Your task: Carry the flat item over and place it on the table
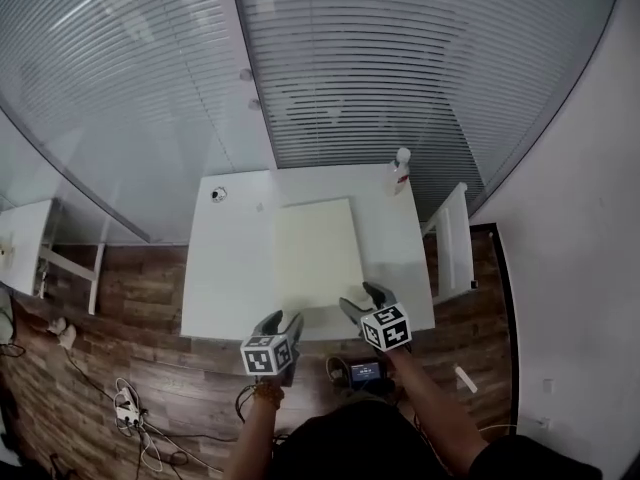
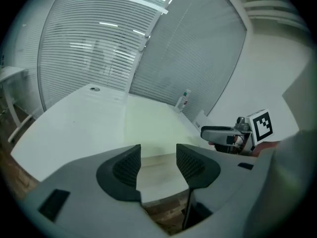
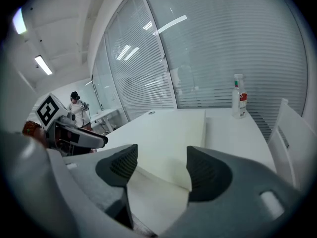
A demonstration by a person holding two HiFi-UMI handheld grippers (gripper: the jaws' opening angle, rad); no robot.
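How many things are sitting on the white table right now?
3: the flat panel in the middle, a bottle at the far right corner, a small round object far left. Tiny items may be missed.

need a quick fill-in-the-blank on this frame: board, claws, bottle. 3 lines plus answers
1. The flat cream rectangular board lies on the white table, gripped by ____ claw.
2. The left claw and right claw both have their jaws ____, with nothing between them.
3. The clear bottle with a red label stands to the board's ____, near the table's far edge.
Answers: neither; open; right
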